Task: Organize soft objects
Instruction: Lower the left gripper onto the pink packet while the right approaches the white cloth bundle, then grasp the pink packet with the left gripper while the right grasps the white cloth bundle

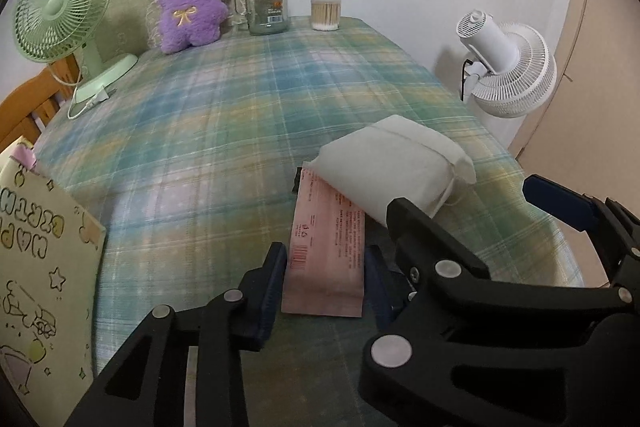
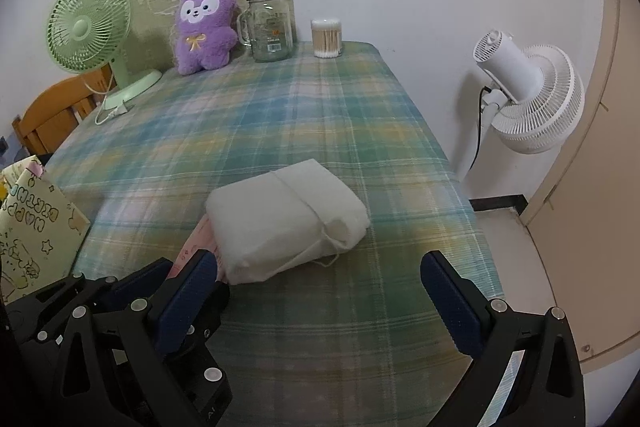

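A white cloth bundle (image 1: 392,163) (image 2: 284,219) tied with string lies on the plaid tablecloth (image 1: 224,131), near the front. Its left end rests on the far part of a flat pink packet (image 1: 324,259) (image 2: 196,243). My left gripper (image 1: 326,269) is shut on the near end of that packet, one dark pad against each long edge. My right gripper (image 2: 320,287) (image 1: 480,211) stands wide open just in front of the bundle's near right corner, touching nothing. A purple plush toy (image 1: 190,3) (image 2: 206,27) leans upright at the back.
At the back stand a glass mug jar (image 1: 266,1), a tub of cotton swabs (image 1: 326,11) and a green desk fan (image 1: 60,7). A white fan (image 1: 508,67) stands off the table's right edge. A printed paper gift bag (image 1: 36,267) stands at the front left, beside a wooden chair (image 2: 52,115).
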Action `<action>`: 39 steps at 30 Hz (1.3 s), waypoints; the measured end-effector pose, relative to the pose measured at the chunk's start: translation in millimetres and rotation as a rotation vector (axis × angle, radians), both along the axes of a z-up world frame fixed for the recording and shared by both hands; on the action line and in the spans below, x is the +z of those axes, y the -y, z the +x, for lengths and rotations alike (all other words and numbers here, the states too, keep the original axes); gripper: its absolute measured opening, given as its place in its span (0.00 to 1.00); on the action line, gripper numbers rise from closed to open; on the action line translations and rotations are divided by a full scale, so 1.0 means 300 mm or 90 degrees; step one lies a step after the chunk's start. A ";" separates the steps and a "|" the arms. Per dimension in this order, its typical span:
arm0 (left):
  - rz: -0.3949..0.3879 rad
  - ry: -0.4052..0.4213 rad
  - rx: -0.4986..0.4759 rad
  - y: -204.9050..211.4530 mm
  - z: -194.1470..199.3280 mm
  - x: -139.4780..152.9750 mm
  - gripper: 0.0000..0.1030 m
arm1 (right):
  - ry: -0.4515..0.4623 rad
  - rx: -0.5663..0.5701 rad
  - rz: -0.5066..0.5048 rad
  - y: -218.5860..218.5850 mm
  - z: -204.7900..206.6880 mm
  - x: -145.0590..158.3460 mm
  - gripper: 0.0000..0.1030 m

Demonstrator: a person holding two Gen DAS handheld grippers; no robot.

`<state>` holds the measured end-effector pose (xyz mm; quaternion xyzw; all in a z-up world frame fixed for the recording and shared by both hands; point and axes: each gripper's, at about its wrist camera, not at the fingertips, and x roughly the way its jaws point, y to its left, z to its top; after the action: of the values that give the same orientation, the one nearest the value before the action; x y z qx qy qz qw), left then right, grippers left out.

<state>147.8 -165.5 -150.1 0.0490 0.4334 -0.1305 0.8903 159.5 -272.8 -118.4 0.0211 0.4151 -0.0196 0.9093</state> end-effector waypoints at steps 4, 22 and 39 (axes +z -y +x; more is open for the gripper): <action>0.008 0.001 0.025 -0.036 -0.009 0.002 0.39 | 0.002 0.011 0.008 -0.024 -0.008 0.002 1.00; 0.024 0.018 0.071 -0.105 0.072 0.021 0.39 | 0.006 0.064 -0.012 -0.098 0.111 0.008 1.00; 0.033 0.019 0.064 -0.085 0.118 -0.003 0.40 | -0.055 0.039 0.015 -0.054 0.204 -0.080 0.82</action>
<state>183.2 -139.9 -150.9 0.0525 0.4256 -0.0736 0.9004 220.6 -256.7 -142.3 0.0184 0.4545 0.0124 0.8905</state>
